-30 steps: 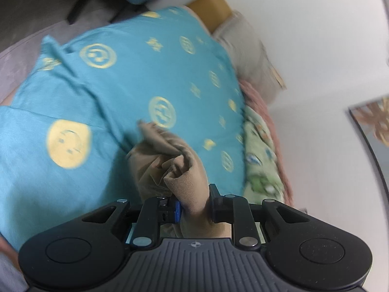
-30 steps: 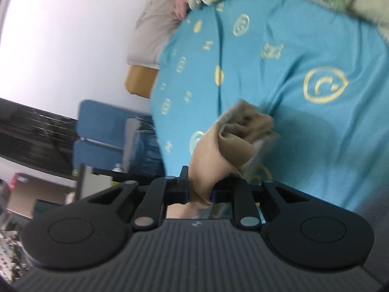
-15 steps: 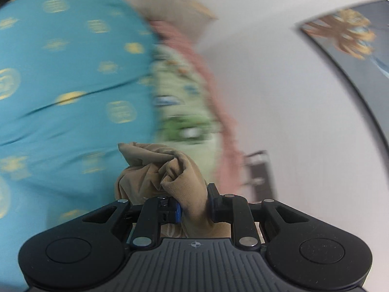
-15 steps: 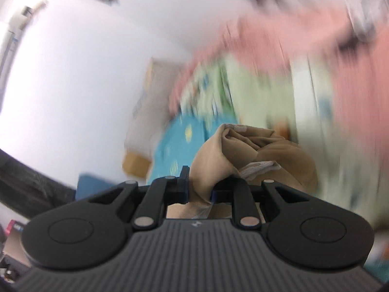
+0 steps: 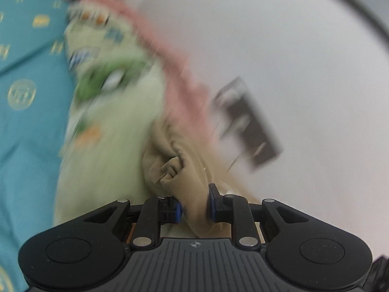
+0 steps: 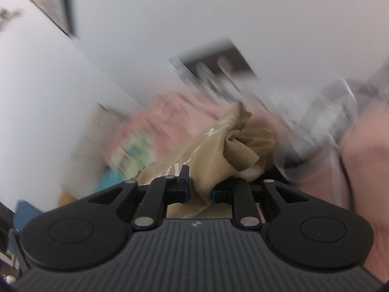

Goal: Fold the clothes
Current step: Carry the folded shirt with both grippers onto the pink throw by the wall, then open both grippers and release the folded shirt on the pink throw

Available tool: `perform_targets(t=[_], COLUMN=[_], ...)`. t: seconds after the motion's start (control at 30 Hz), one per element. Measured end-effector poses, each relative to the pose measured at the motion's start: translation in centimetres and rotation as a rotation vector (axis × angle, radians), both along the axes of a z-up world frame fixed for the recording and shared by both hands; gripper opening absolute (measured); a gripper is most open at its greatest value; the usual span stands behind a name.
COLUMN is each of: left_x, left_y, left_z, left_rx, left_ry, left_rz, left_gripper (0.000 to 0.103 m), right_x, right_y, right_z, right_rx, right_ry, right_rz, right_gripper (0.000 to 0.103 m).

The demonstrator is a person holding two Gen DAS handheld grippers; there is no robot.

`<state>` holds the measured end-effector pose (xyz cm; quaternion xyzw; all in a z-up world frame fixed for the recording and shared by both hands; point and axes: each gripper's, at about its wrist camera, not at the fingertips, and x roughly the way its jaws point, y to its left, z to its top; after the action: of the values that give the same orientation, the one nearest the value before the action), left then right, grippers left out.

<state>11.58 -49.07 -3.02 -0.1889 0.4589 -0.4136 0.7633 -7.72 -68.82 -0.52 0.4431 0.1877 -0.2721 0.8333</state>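
Nearest me, my left gripper (image 5: 194, 203) pinches a bunched fold of the tan garment (image 5: 180, 170) between its blue pads, tilted downward. Just beyond it lies a pale green printed cloth (image 5: 109, 112), with the teal patterned sheet (image 5: 29, 121) to its left and a pink blanket (image 5: 175, 73) farther off. My right gripper (image 6: 199, 187) clamps another bunch of that garment (image 6: 218, 150); behind it everything is blurred, pink bedding against a white wall (image 6: 170, 24).

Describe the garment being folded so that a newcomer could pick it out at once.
Start at the teal bedspread with gold emblems and the pale green printed blanket beside it. In front, a bunched tan garment is pinched in the left claw. Its neighbours are patterned or pink; it alone is plain tan.
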Motion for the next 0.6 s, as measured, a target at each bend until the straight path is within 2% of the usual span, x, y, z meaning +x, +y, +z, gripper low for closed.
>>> perform_targets(t=[0.03,0.07,0.17,0.23,0.27,0.3,0.33,0.37,0.5,0.6], left_x=[-0.6,-0.9,-1.9,-2.6,-2.9,-3.0,-3.2,-3.3,-5.7,-8.0], left_y=[0.5,0.7,0.9,0.8,0.8,0.9,1.0,1.1,3.0,4.9], left_z=[-1.6,-2.0,-2.3,-1.0,-0.2,0.7,1.7,2.6,6.3,9.1], left_rx=[0.035,0.064,0.144,0.194,0.222,0.223,0.223,0.223,0.217,0.21], left_ry=[0.008,-0.024,-0.114,-0.155,-0.174,-0.19,-0.205,-0.221,-0.296,-0.357], left_rz=[-0.023,-0.034,-0.056,-0.062,-0.067,-0.073,-0.08,-0.088,-0.096,-0.096], left_gripper=[0.024,0.028,0.039,0.049,0.059,0.065,0.079,0.086,0.09,0.099], right_x=[-0.5,-1.2,-1.9,-1.5,-1.5,-1.5,-1.4,-1.5,-3.7,-5.6], right_y=[0.5,0.9,2.7,3.4,3.4,3.4,3.4,3.3,4.9,6.8], right_z=[-1.7,-3.2,-4.7,-4.1,-3.7,-3.3,-2.7,-2.1,0.8,3.6], right_rx=[0.028,0.042,0.015,-0.015,0.003,0.022,0.044,0.056,0.019,-0.033], right_ry=[0.021,0.025,0.015,0.046,0.061,0.077,0.092,0.098,0.109,0.084], right_rz=[0.004,0.009,0.015,0.009,-0.003,-0.014,-0.023,-0.03,-0.023,0.016], right_gripper=[0.019,0.02,0.022,0.023,0.024,0.026,0.026,0.026,0.026,0.027])
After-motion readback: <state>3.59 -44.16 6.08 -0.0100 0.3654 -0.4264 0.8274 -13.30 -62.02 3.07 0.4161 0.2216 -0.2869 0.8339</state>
